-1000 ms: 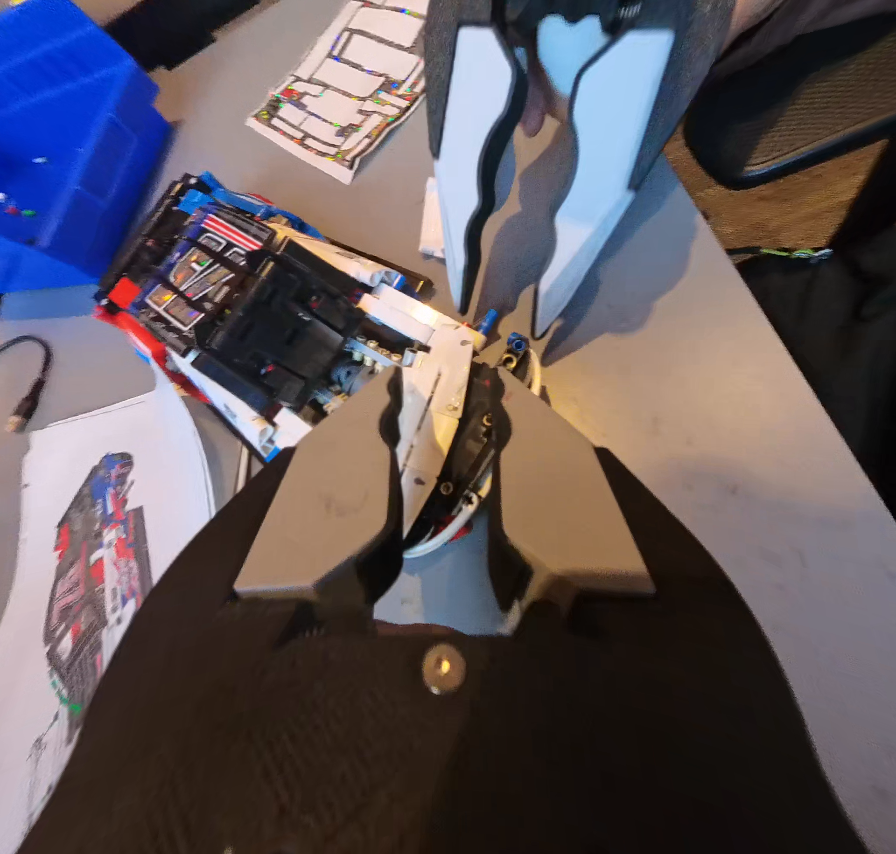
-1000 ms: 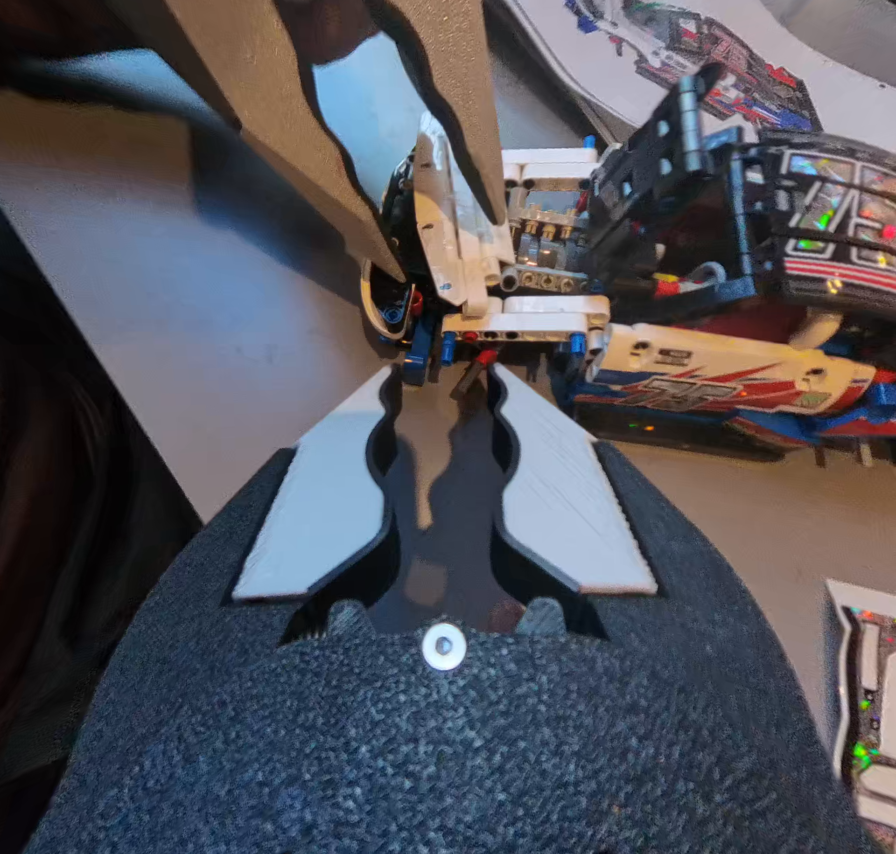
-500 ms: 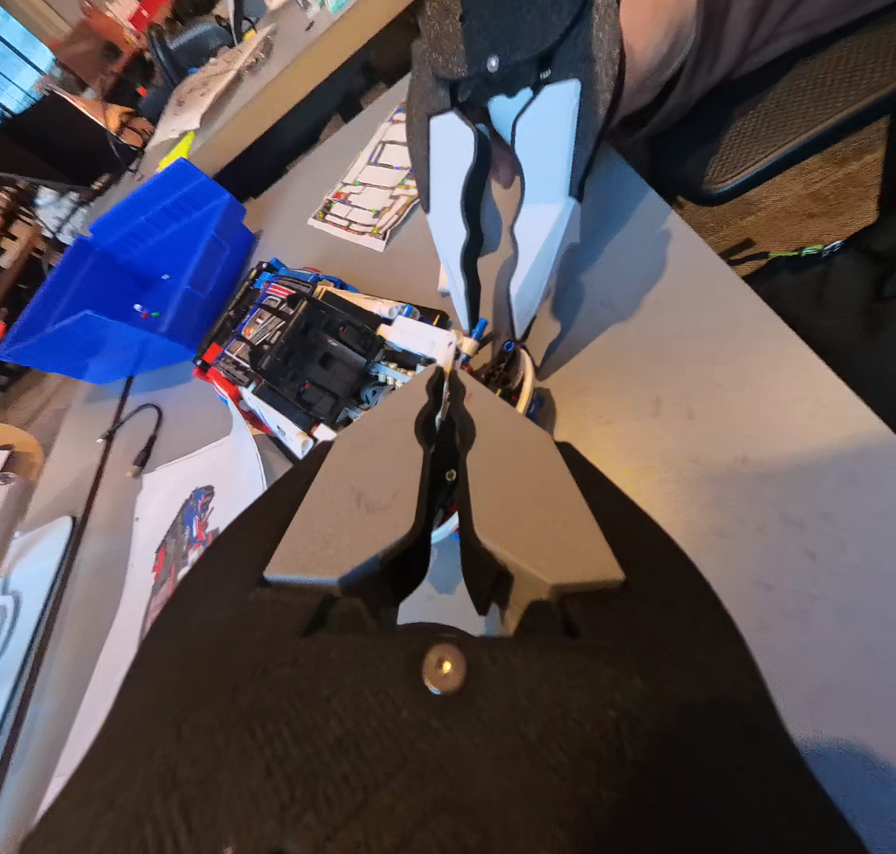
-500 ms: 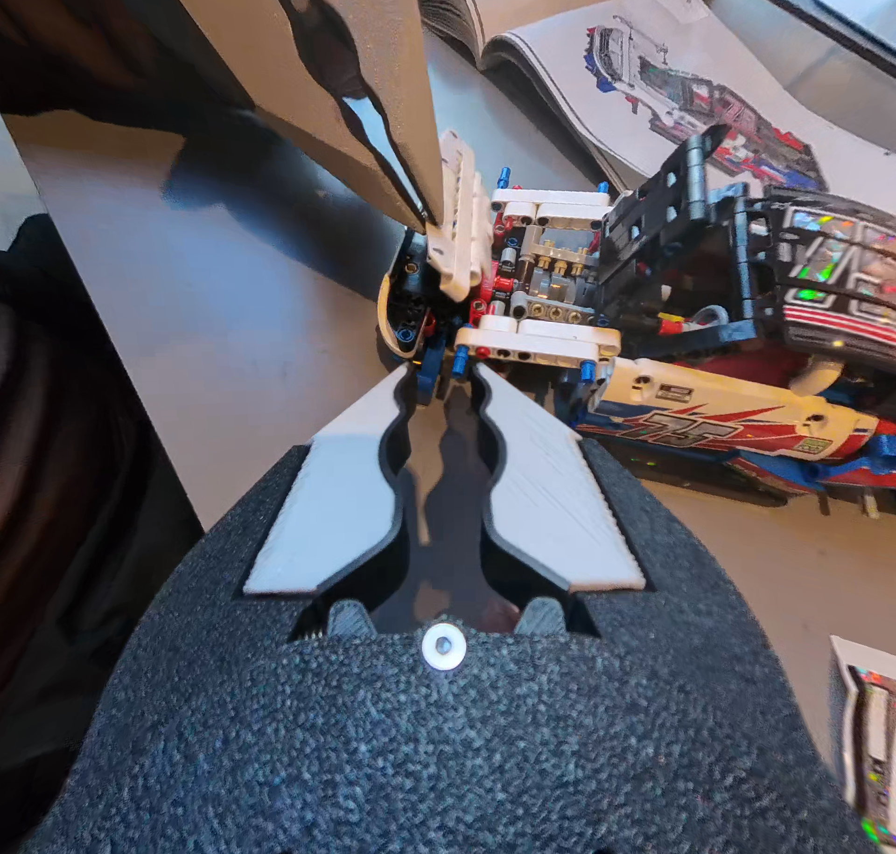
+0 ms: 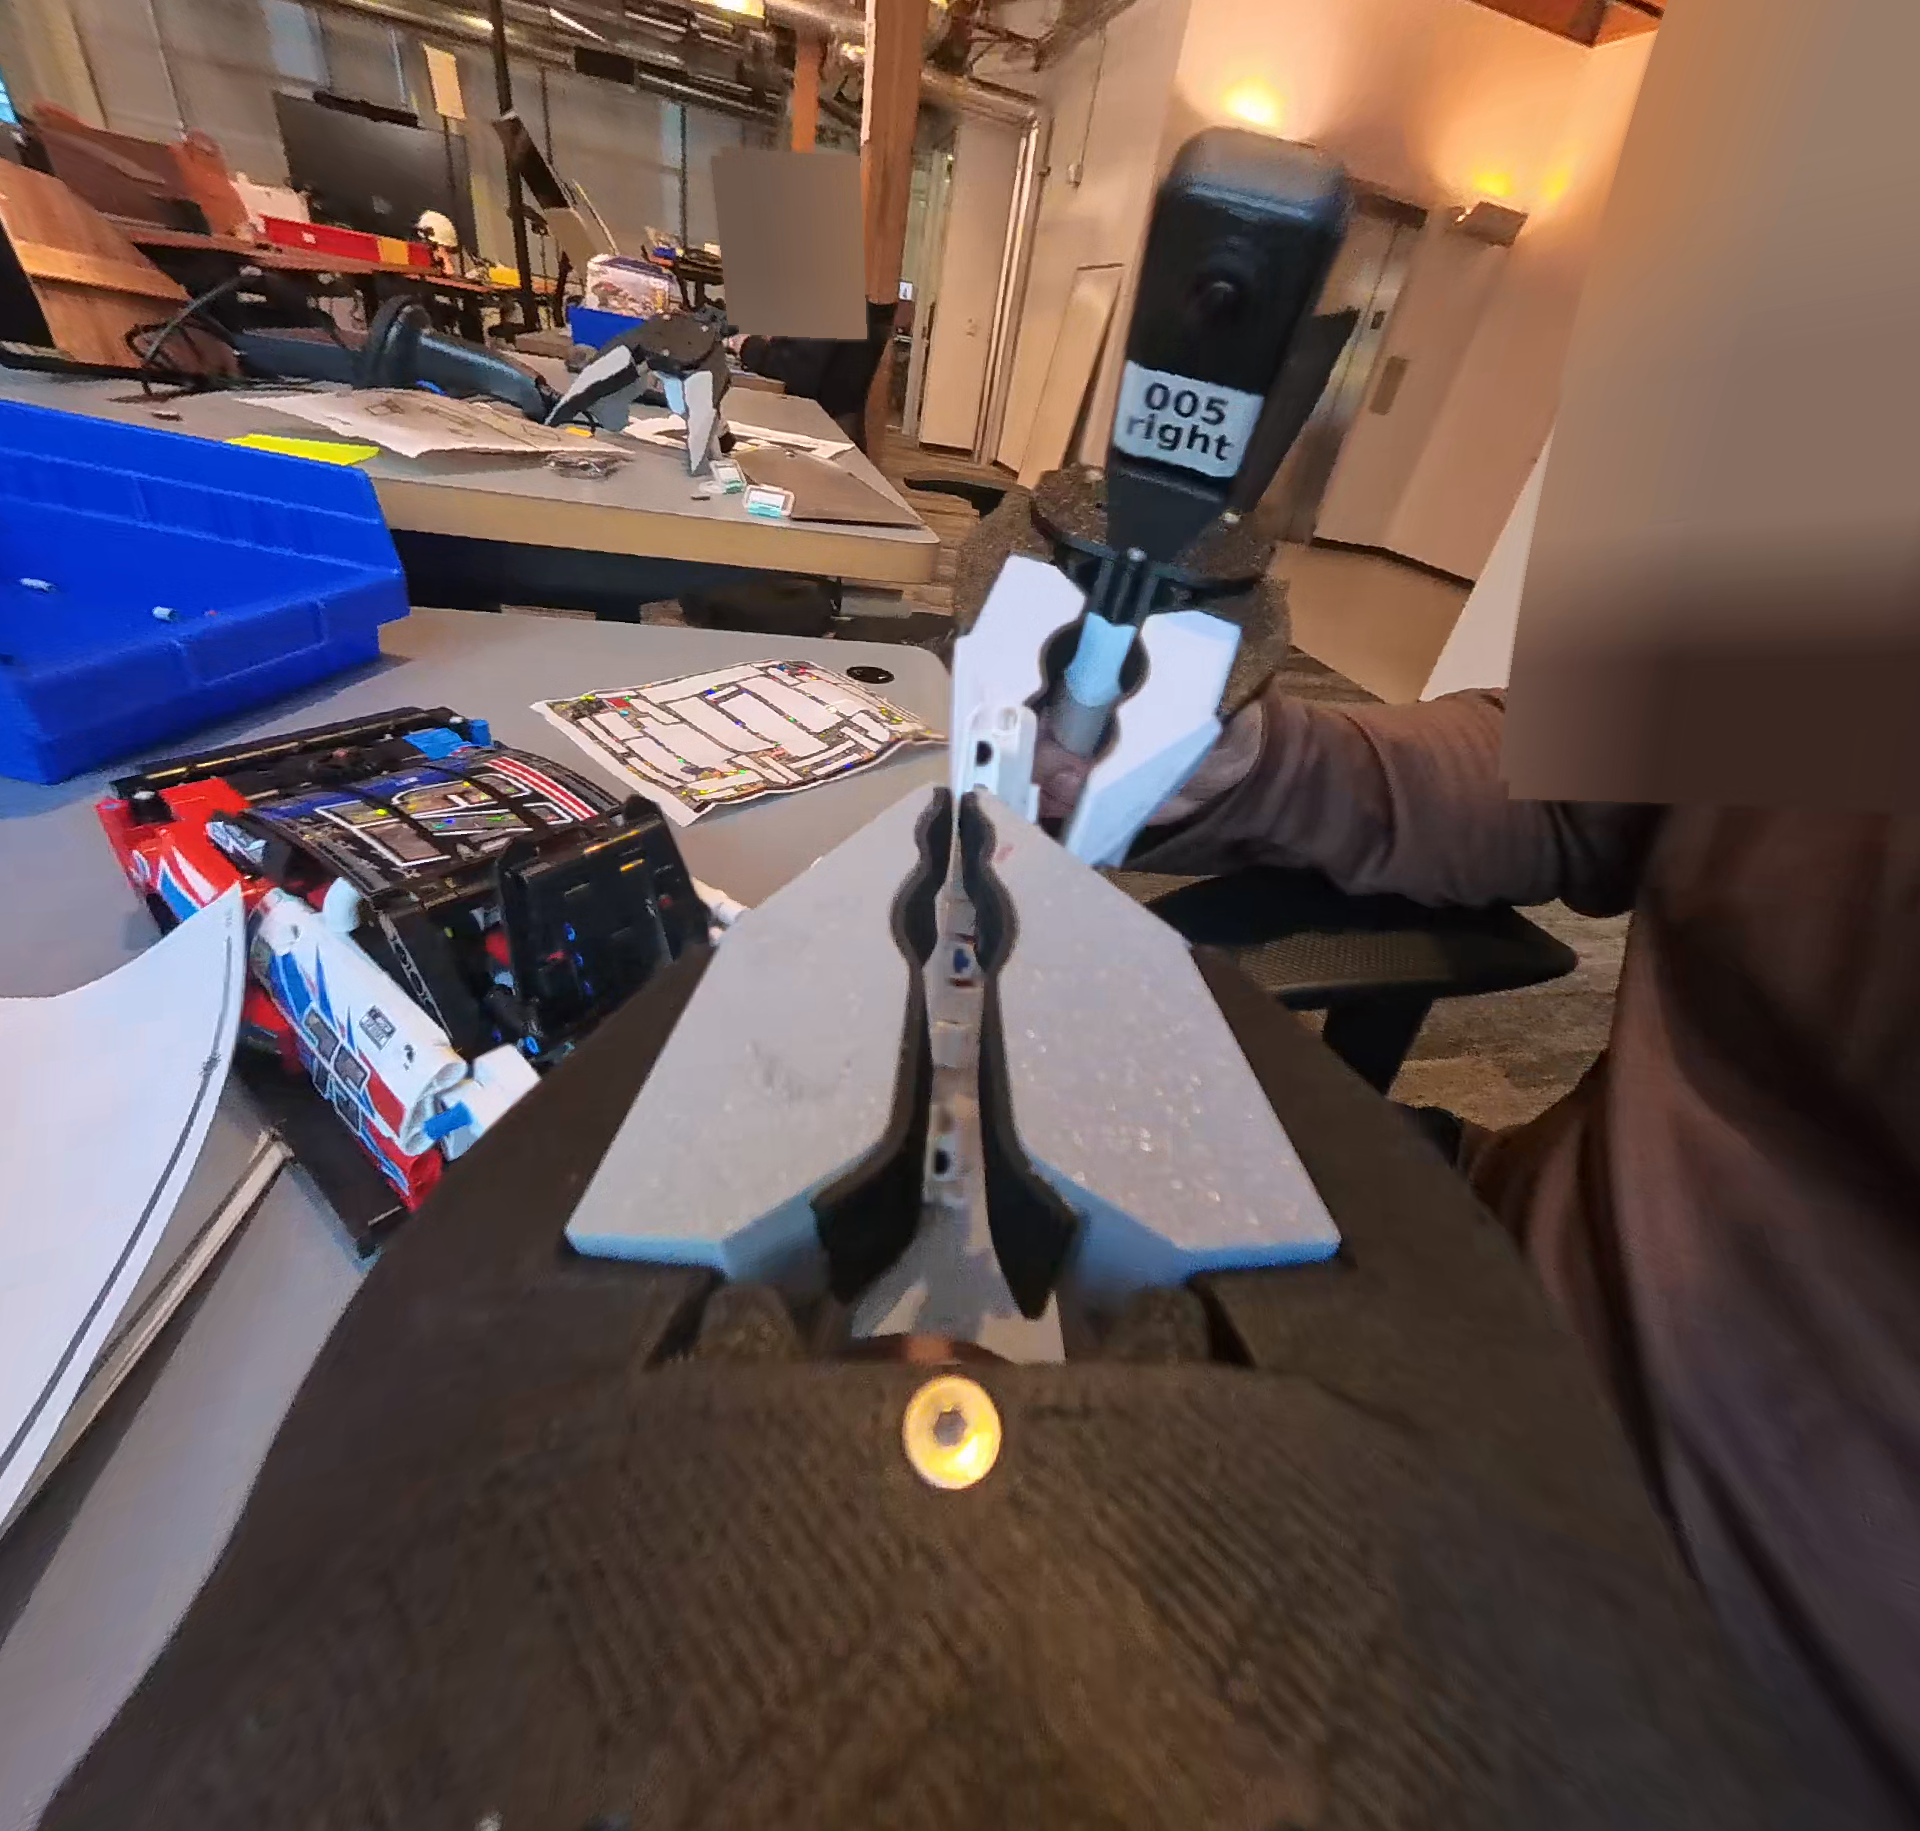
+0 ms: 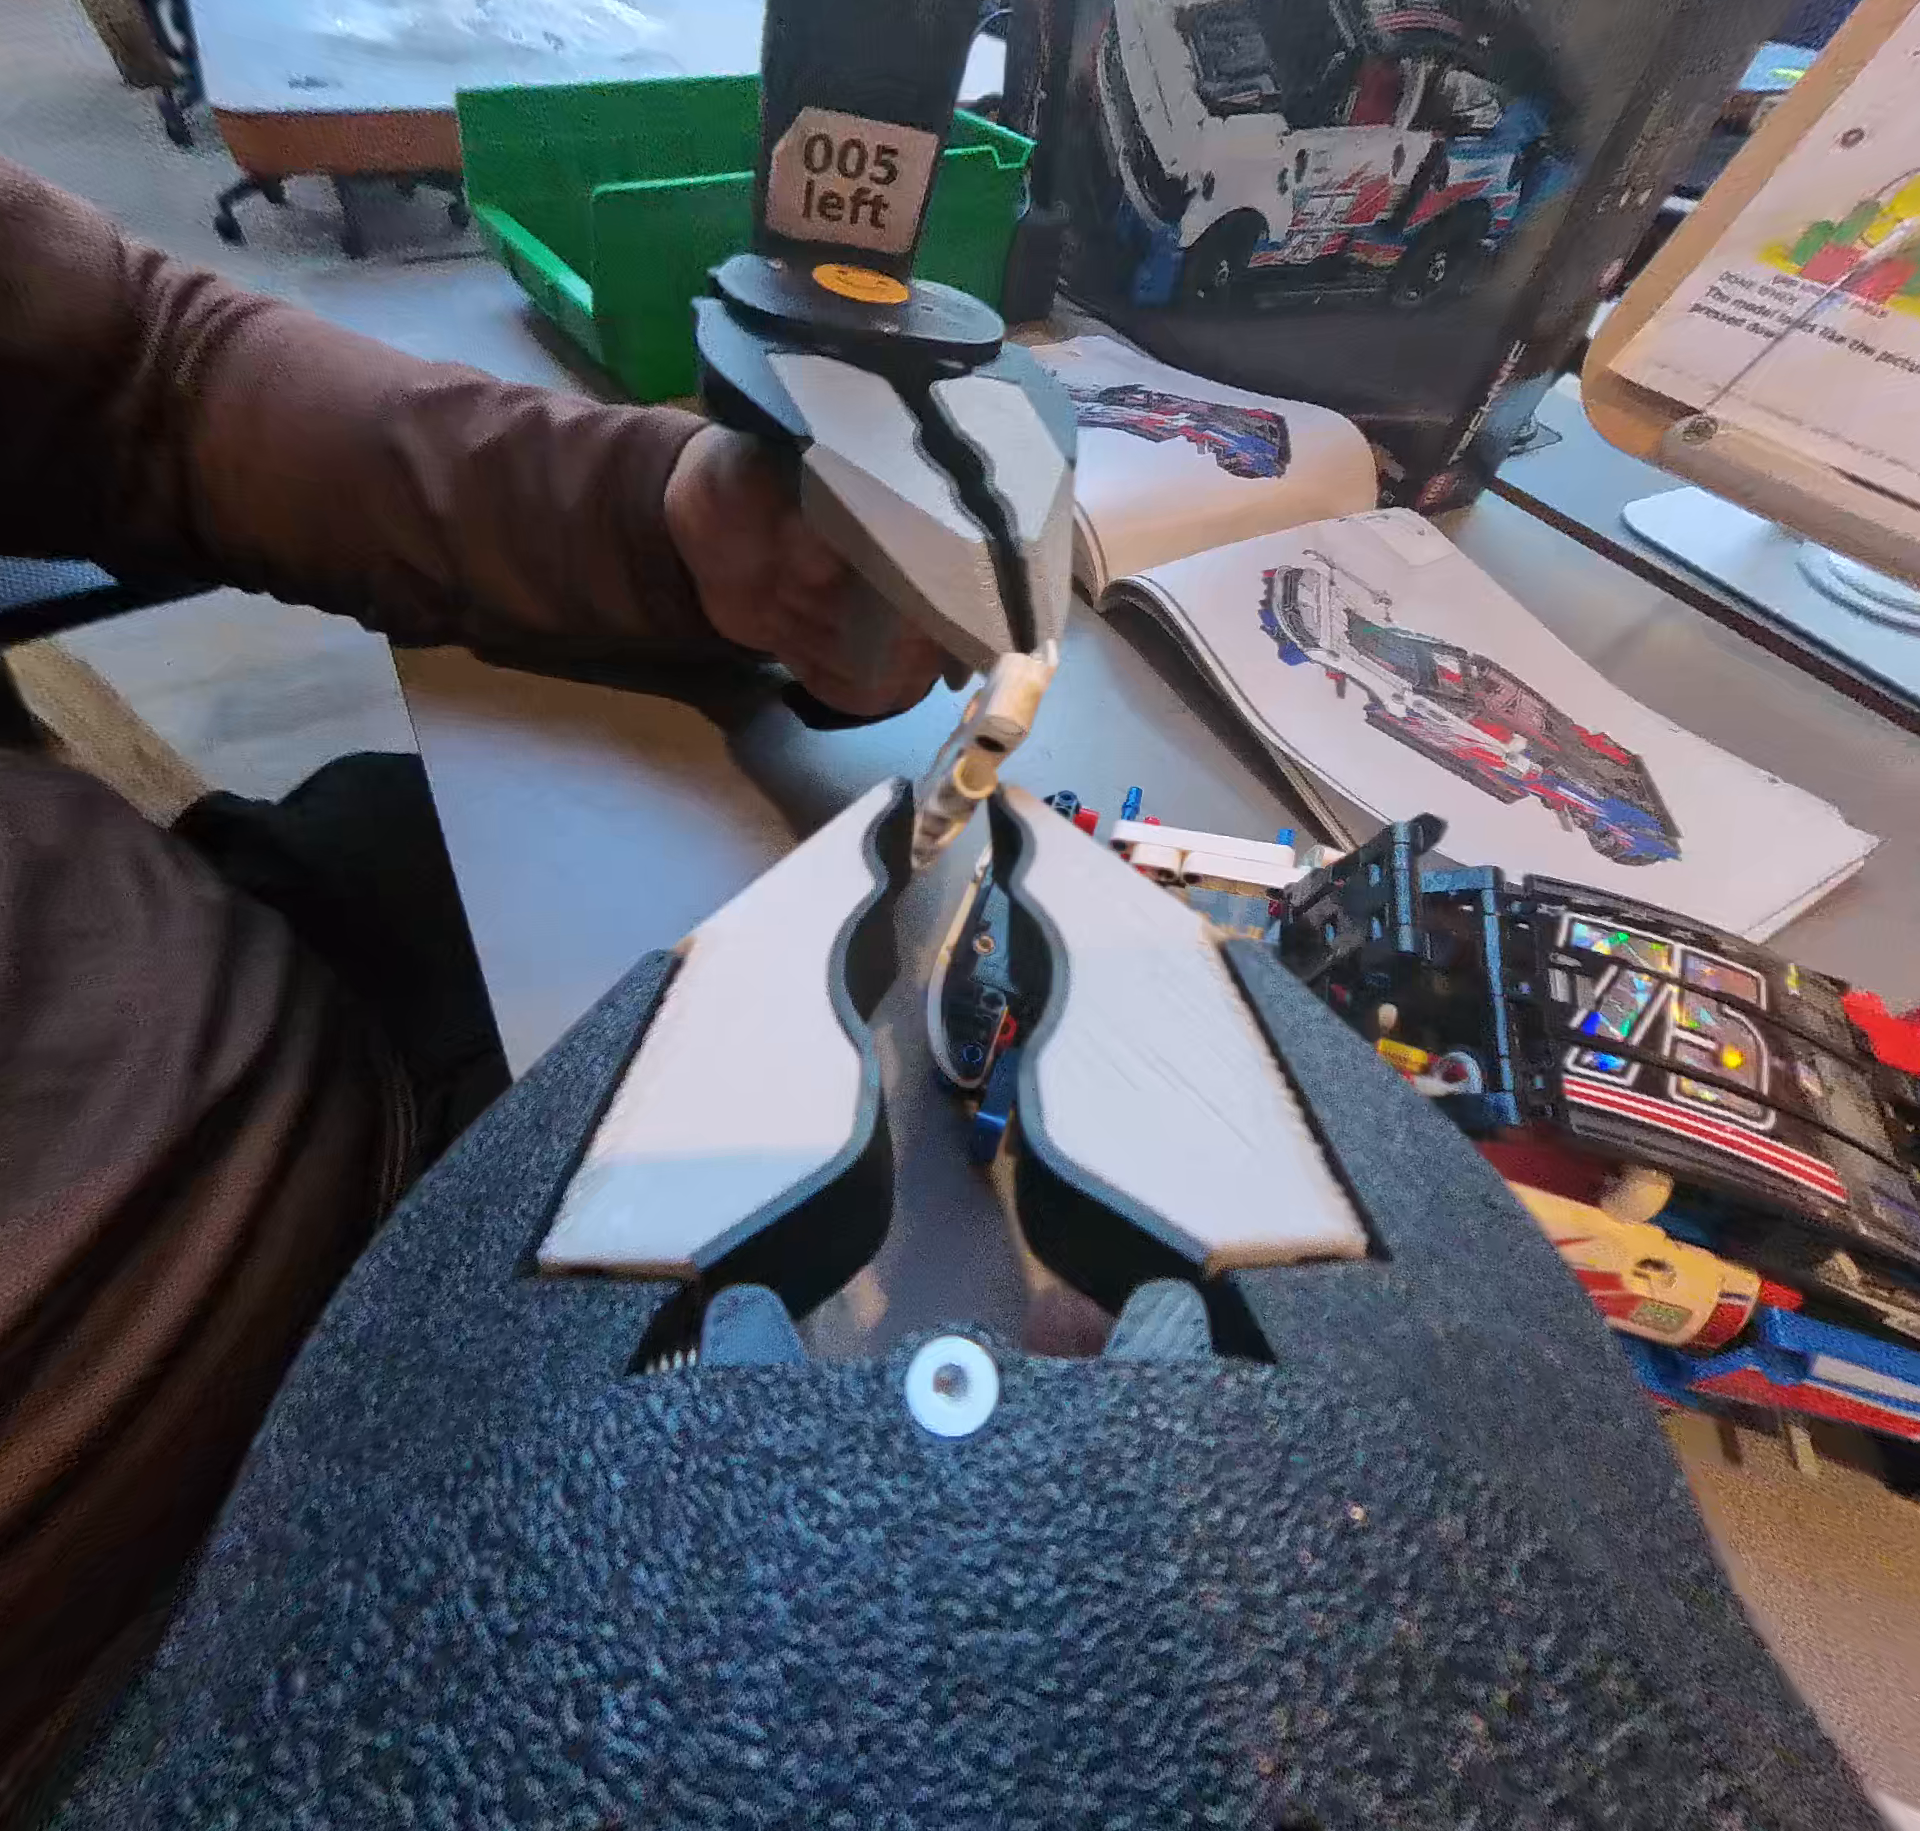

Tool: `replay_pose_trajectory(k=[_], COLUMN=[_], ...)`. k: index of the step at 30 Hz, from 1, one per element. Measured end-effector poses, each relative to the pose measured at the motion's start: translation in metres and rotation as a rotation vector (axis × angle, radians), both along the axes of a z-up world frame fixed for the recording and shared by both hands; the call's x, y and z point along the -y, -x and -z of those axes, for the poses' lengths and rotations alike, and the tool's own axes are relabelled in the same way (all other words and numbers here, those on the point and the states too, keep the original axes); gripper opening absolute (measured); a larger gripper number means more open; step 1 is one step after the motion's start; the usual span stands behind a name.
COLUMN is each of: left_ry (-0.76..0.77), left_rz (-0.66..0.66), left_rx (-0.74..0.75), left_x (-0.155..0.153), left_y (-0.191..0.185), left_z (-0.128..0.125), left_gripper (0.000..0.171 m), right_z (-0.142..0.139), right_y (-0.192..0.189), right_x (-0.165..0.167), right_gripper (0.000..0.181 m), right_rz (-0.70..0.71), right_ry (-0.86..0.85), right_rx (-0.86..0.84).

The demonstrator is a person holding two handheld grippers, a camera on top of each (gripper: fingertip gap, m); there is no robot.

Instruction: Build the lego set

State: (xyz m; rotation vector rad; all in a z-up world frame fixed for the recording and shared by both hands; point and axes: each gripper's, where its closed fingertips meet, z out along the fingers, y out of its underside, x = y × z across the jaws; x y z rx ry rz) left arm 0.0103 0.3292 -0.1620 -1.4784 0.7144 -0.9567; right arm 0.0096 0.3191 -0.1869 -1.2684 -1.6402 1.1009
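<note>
My left gripper (image 5: 954,805) is shut on a long white lego panel piece (image 5: 994,751) and holds it in the air, clear of the table. The piece runs back between the grey fingers (image 5: 790,1043). In the right wrist view the left gripper (image 6: 1023,643) points down with the white piece (image 6: 987,732) hanging from its tips. My right gripper (image 6: 951,810) is open, and the piece's lower end sits between its white fingertips (image 6: 769,1033) without being clamped. The lego race car (image 5: 416,898) lies on the grey table (image 5: 582,659), also seen in the right wrist view (image 6: 1610,1033).
A small black-and-white sub-assembly (image 6: 977,992) lies on the table below my right gripper. An open instruction booklet (image 6: 1455,690), the set's box (image 6: 1299,119) and a green bin (image 6: 644,223) stand beyond. A blue bin (image 5: 156,597) and a sticker sheet (image 5: 727,732) sit behind the car. My two grippers' fingertips are within a few centimetres of each other.
My left gripper has lifted the white piece off the car's end and up into the air. Both grippers have risen and tilted to face each other.
</note>
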Motion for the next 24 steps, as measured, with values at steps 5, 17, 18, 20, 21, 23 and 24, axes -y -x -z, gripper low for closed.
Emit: replay_pose_trajectory(k=[5,17,18,20,21,23,24], left_ry=[-0.006,0.058,0.101,0.185,0.241,0.312,0.32], left_rz=[0.051,0.047,0.049,0.061,0.075,0.085,0.086], left_rx=[0.018,-0.231,-0.201,-0.138,-0.115,-0.064,-0.034], left_x=[0.01,0.009,0.008,0.007,0.008,0.008,0.008], left_y=[-0.004,-0.021,-0.02,-0.018,-0.019,-0.02,-0.02], left_z=[-0.001,0.043,0.043,0.043,0.046,0.049,0.048], left_gripper=[0.0,0.005,0.005,0.005,0.005,0.005,0.005], right_z=[-0.001,0.002,0.001,-0.001,-0.002,-0.002,0.0], right_y=[-0.002,0.003,0.002,-0.001,-0.004,-0.007,-0.009], right_x=[0.001,0.007,0.004,-0.004,-0.008,-0.018,-0.023], right_gripper=[0.008,0.009,0.008,0.011,0.013,0.017,0.022], right_rz=[-0.011,-0.067,-0.06,-0.033,-0.017,0.023,0.043], right_ry=[0.139,0.395,0.404,0.377,0.357,0.319,0.298], right_rx=[-0.012,-0.042,-0.049,-0.073,-0.082,-0.087,-0.081])
